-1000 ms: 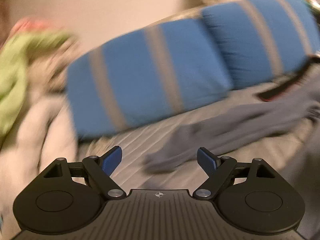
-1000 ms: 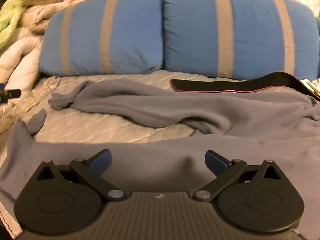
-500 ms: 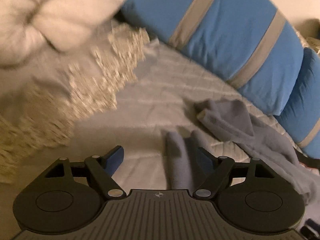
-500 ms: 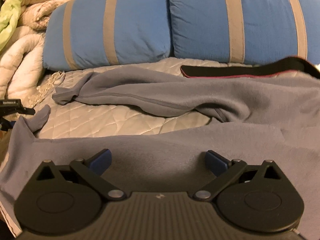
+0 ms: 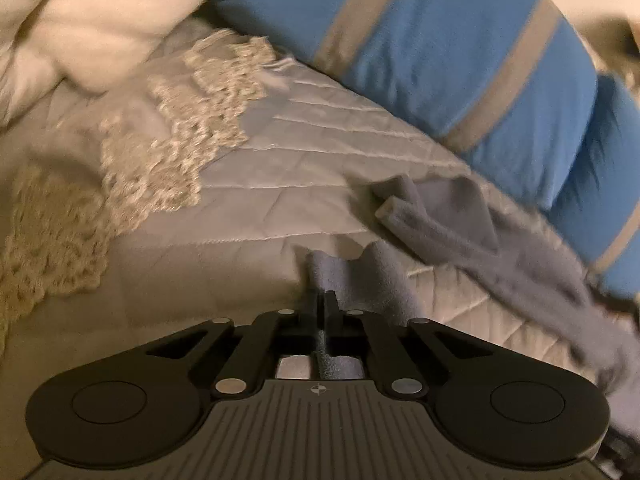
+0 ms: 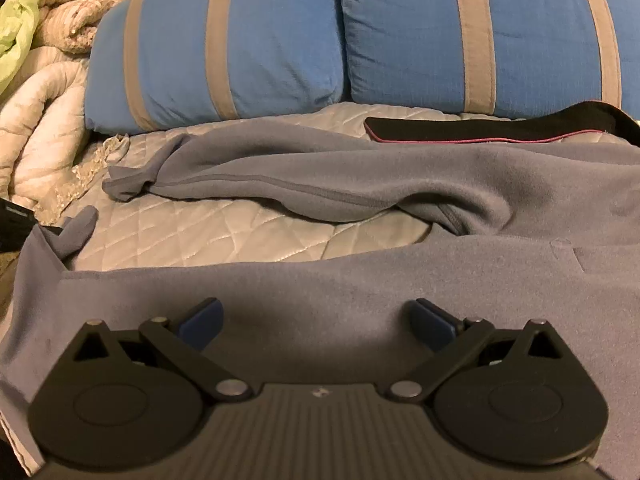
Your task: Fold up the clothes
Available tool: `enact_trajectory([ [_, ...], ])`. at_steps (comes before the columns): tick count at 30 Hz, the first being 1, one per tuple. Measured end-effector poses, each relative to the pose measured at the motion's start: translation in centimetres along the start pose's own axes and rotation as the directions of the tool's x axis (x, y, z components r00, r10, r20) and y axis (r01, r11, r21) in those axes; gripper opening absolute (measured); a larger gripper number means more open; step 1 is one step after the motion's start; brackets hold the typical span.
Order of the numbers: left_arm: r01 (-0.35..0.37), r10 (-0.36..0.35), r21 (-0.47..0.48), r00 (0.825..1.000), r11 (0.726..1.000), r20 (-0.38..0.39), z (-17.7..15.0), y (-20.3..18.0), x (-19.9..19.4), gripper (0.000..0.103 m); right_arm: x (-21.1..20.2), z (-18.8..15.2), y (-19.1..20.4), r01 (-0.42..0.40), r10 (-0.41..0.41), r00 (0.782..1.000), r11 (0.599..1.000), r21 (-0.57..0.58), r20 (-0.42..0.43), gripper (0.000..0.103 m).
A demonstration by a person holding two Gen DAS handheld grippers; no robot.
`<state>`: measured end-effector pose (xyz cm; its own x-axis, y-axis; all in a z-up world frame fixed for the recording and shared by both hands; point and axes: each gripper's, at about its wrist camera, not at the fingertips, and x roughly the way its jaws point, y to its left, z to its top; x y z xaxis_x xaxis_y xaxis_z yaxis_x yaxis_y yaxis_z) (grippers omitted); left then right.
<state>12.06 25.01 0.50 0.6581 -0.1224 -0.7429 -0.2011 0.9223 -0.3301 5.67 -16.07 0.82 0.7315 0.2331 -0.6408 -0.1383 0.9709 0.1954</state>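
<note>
A grey fleece garment (image 6: 400, 276) lies spread across a quilted bedspread (image 6: 240, 236), soft and matte, with one long part running crosswise under the camera and a second (image 6: 280, 196) stretched behind it, creased along a seam and ending in a rumpled cuff at the left. The left gripper (image 5: 323, 300) has just closed its jaws and is clenched on a narrow end of this garment (image 5: 344, 272), which stands up in a small fold between the pads. The right gripper (image 6: 316, 320) hovers over the near part with its jaws spread wide, holding nothing. Two blue pillows (image 6: 224, 48) with tan stripes stand along the back, just behind the fleece. A black strip with a red edge (image 6: 480, 130) lies between pillows and fleece; it may be another piece of clothing. At the left sit a pale padded blanket (image 6: 36, 128), a lace-edged cloth (image 5: 172, 136) and something green (image 6: 24, 20).
</note>
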Motion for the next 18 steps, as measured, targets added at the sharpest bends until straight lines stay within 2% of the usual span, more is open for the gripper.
enact_trajectory([
  [2, -0.077, 0.075, 0.042, 0.996, 0.996, 0.039, -0.1, -0.4, -1.2, 0.002, -0.1, -0.1, 0.0, 0.0, 0.0, 1.0, 1.0, 0.002, 0.001, 0.103],
  [4, -0.157, 0.15, 0.073, 0.985, 0.985, 0.089, -0.2, -0.7, -2.7, 0.002, -0.3, -0.2, 0.0, 0.0, 0.0, 1.0, 1.0, 0.003, 0.001, 0.103],
  [7, -0.204, 0.197, 0.049, 0.974, 0.978, 0.115, -0.1, 0.0, -4.6, 0.002, -0.5, -0.3, 0.0, 0.004, -0.004, 1.0, 1.0, 0.002, 0.001, 0.103],
  [12, -0.318, 0.31, 0.038, 0.939, 0.947, 0.148, 0.0, 0.7, -7.3, 0.002, -0.8, -0.4, 0.0, 0.005, -0.005, 1.0, 1.0, 0.009, -0.002, 0.103],
  [15, -0.4, 0.387, 0.054, 0.907, 0.915, 0.166, -0.2, 0.7, -8.7, 0.002, -1.1, -0.5, 0.0, 0.01, -0.01, 1.0, 1.0, 0.008, -0.007, 0.103],
  [18, -0.454, 0.444, 0.047, 0.885, 0.89, 0.138, -0.3, 1.2, -9.4, 0.002, -1.4, -0.6, 0.1, 0.019, -0.019, 1.0, 1.0, 0.005, -0.013, 0.103],
])
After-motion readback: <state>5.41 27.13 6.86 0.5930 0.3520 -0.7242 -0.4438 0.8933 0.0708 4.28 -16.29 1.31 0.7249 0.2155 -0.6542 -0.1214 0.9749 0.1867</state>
